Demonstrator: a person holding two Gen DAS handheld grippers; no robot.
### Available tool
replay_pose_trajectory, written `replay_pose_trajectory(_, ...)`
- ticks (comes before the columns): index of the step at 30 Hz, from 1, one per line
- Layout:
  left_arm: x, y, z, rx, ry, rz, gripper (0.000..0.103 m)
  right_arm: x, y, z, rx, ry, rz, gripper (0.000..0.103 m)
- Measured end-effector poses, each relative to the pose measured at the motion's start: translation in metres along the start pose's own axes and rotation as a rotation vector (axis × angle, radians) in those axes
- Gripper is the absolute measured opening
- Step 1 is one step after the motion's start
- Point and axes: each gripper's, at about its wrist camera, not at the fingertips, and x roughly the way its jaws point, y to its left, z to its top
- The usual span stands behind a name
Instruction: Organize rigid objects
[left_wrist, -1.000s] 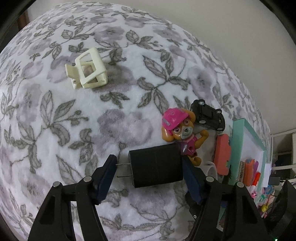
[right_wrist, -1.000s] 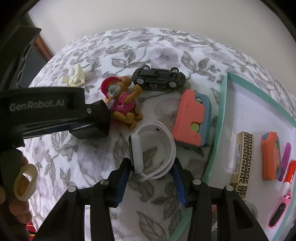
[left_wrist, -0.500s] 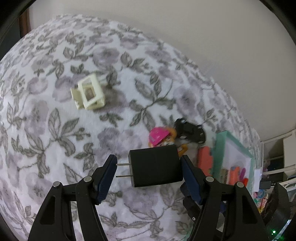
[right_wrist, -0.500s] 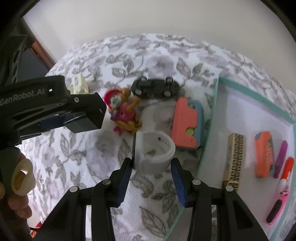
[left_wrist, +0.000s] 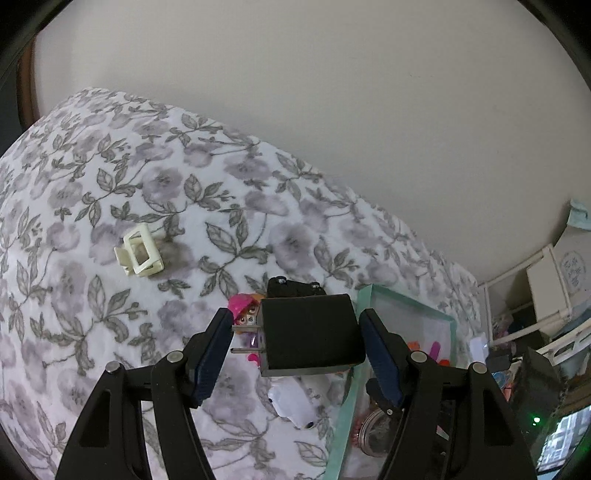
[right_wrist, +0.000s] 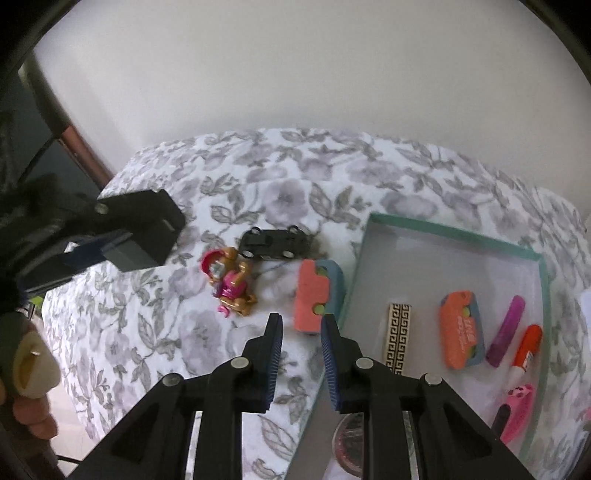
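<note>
My left gripper is shut on a black plug adapter, prongs pointing left, held high above the floral bedspread; it also shows in the right wrist view. My right gripper has its jaws narrowly apart with nothing visible between them. A white smartwatch shows below the adapter in the left wrist view. A pink pup figure, a black toy car and a coral-and-blue block lie on the bed left of the teal-rimmed tray.
The tray holds a patterned box, an orange block, a purple tube, a red marker and a pink item. A cream hair claw lies far left. Shelving stands right.
Both grippers rose and pulled back from the bed. The left carried the adapter up and toward the tray. The white watch no longer shows between the right jaws, which have narrowed.
</note>
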Motion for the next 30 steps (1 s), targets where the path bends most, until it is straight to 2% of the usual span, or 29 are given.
replay_pose_trajectory(7, 0.029, 0.022, -0.009, -0.055, 0.080, 0.052, 0.071, 0.020, 0.011, -0.009, -0.032, 0.046, 0.047, 0.024)
replay_pose_trajectory(15, 0.035, 0.043, -0.013, -0.105, 0.100, 0.072, 0.071, 0.035, 0.030, -0.016, -0.076, 0.082, 0.066, 0.026)
replay_pose_trajectory(17, 0.039, 0.044, -0.015, -0.105, 0.113, 0.086, 0.071, 0.038, 0.032, -0.017, -0.084, 0.089, 0.068, 0.029)
replay_pose_trajectory(19, 0.046, 0.047, -0.018, -0.111, 0.134, 0.093, 0.071, 0.038, 0.034, -0.017, -0.085, 0.084, 0.070, 0.037)
replay_pose_trajectory(30, 0.068, 0.056, -0.030, -0.142, 0.196, 0.108, 0.071, 0.042, 0.042, -0.019, -0.105, 0.093, 0.085, 0.038)
